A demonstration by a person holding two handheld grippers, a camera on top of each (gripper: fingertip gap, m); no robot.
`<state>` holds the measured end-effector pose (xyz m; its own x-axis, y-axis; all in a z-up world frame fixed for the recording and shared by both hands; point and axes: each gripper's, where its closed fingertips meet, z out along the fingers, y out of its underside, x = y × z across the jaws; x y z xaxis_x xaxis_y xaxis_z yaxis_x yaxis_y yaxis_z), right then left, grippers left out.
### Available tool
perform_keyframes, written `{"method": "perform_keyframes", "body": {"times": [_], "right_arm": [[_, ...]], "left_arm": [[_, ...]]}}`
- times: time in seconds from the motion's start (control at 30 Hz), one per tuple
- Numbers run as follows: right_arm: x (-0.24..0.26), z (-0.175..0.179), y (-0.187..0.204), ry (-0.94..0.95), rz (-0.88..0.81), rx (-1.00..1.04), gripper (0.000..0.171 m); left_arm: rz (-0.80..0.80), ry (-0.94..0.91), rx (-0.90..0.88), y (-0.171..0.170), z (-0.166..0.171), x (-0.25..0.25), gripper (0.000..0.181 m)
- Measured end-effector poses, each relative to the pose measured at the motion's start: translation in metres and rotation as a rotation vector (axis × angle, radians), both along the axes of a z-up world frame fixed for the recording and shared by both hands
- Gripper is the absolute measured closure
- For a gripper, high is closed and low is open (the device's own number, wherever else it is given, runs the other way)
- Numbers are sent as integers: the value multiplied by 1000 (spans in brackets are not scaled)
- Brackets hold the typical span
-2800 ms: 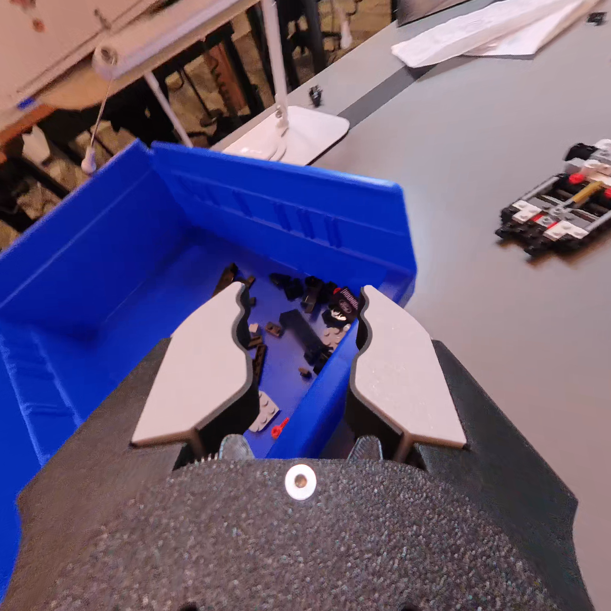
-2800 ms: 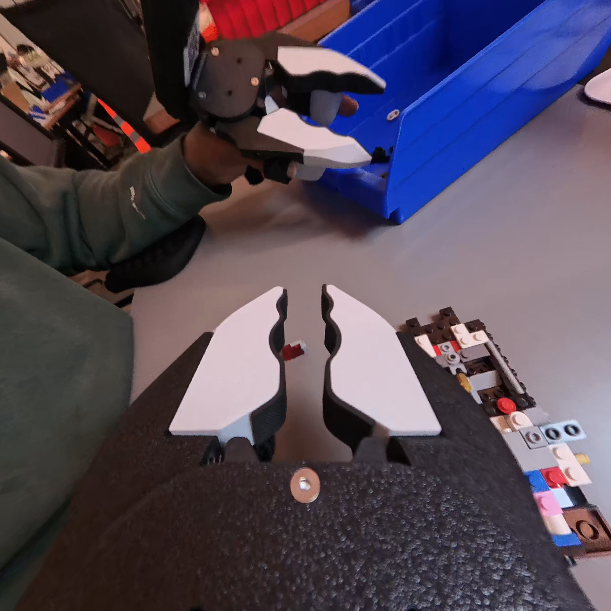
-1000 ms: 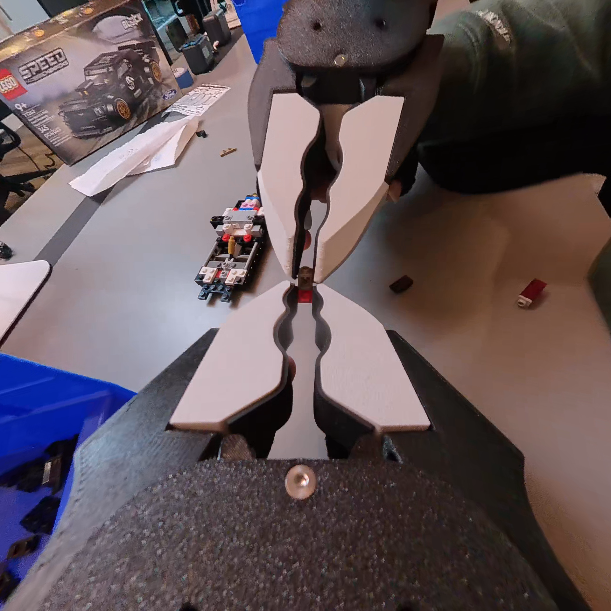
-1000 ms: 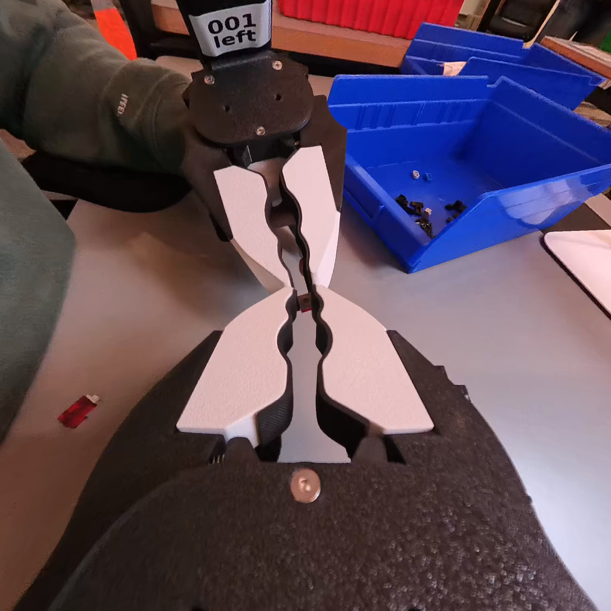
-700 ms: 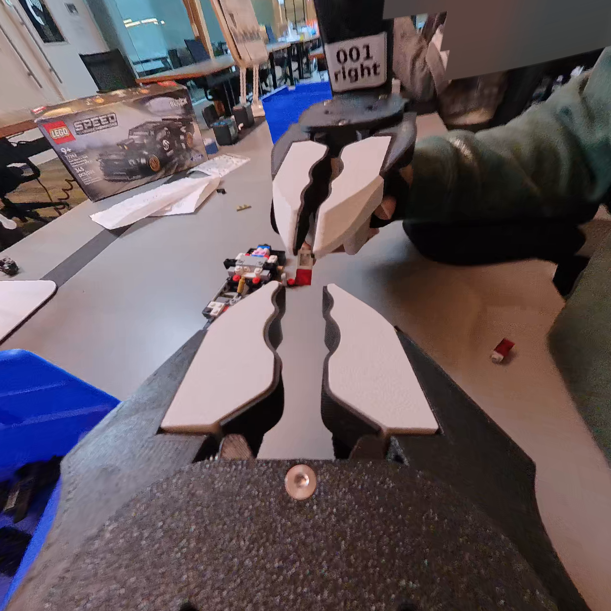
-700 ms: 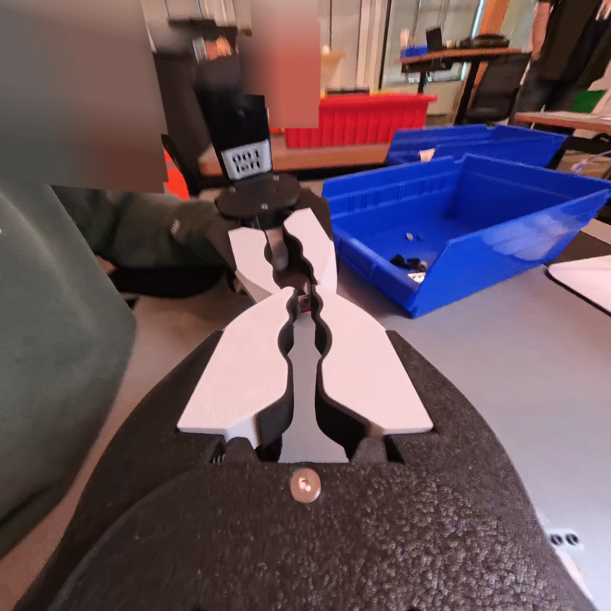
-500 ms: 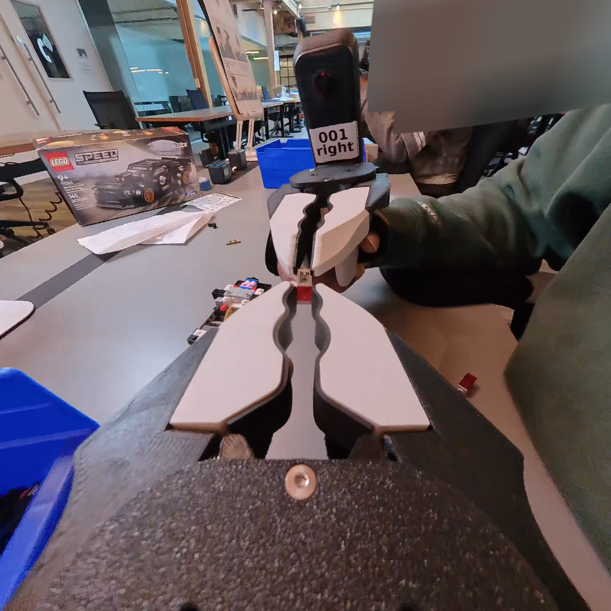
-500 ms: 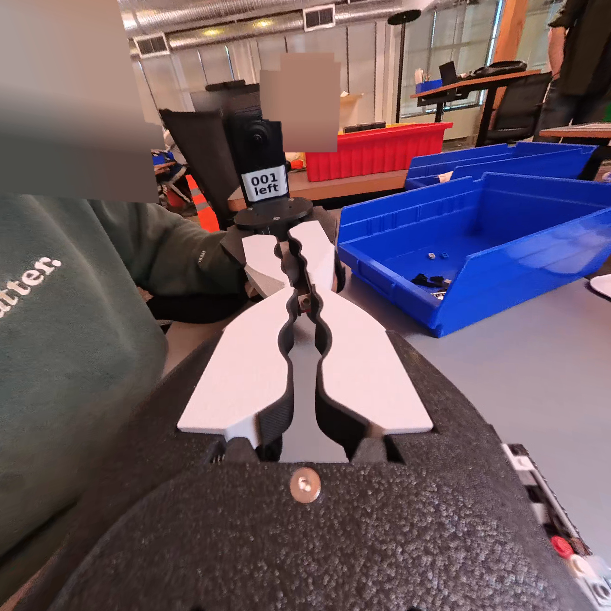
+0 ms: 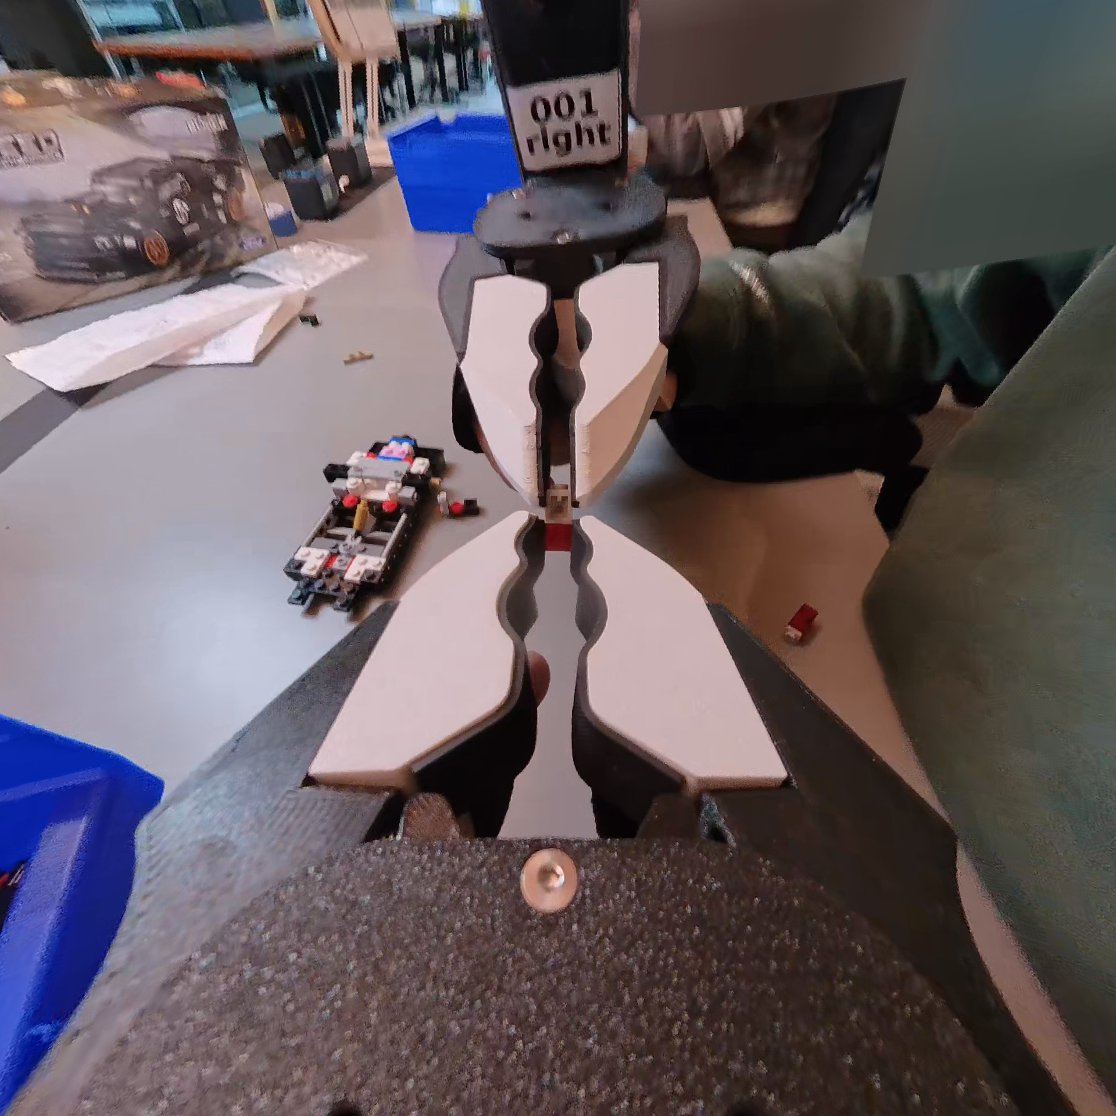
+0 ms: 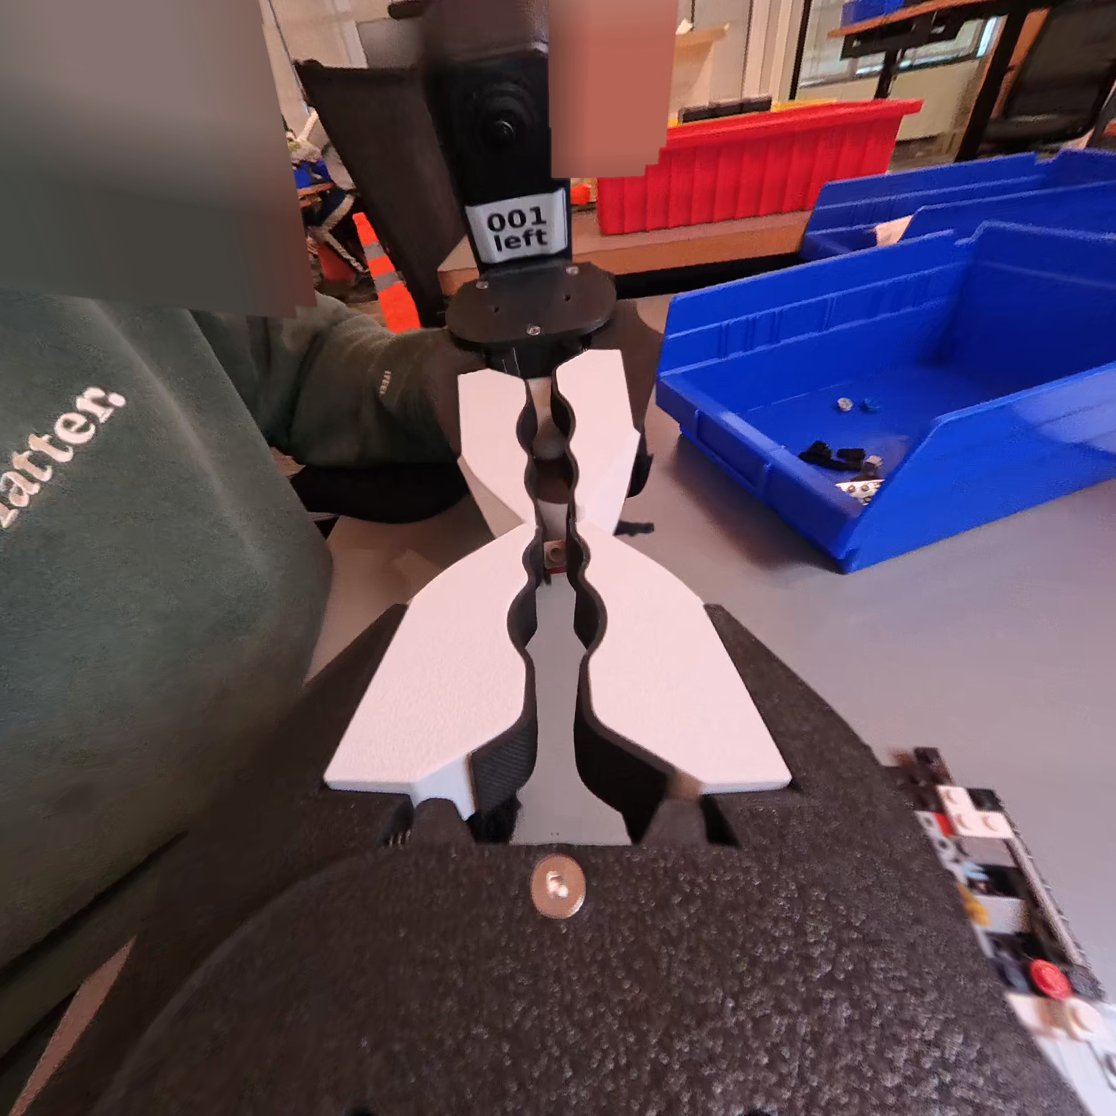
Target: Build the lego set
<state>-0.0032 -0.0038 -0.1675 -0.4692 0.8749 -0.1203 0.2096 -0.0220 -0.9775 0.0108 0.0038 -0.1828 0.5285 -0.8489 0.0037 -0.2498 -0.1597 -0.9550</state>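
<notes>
Gripping, left: the left gripper (image 9: 557,532) has its jaws drawn narrow, tips pinching a small red brick (image 9: 557,537) above the grey table (image 9: 151,483).
Gripping, right: the right gripper (image 9: 557,496) faces it tip to tip, jaws equally narrow, clamped on a small grey piece (image 9: 557,501).
Contact: the grey piece and the red brick touch end to end between the two pairs of tips; whether they are locked together cannot be told.
Right wrist view: the same pairing shows at the right gripper's own tips (image 10: 554,558), with the left gripper (image 10: 552,525) opposite.
Near on the table: a partly built brick chassis (image 9: 362,519) lies left of the grippers, and a loose red piece (image 9: 802,621) lies to the right.
Farther off: a blue bin (image 10: 755,423) holds a few small dark parts; a printed box (image 9: 121,193) and paper sheets (image 9: 169,338) lie beyond.
</notes>
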Motion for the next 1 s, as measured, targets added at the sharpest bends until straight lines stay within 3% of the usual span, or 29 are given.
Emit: {"method": "perform_keyframes", "body": {"times": [0.2,0.33,0.47,0.53,1.0], "right_arm": [[-10,-1,-29,-2,89,1,171],[-2,13,3,47,-18,-58,171],[3,-3,20,-21,-66,45,171],[2,-16,14,-78,-35,74,157],[-1,-40,0,-161,-2,218,164]], "left_arm": [[-48,263,-55,-7,-53,22,172],[-3,172,-53,2,-38,6,172],[34,130,-45,7,-29,-6,172],[30,122,-39,7,-28,-5,172],[11,232,-71,1,-43,-3,172]]}}
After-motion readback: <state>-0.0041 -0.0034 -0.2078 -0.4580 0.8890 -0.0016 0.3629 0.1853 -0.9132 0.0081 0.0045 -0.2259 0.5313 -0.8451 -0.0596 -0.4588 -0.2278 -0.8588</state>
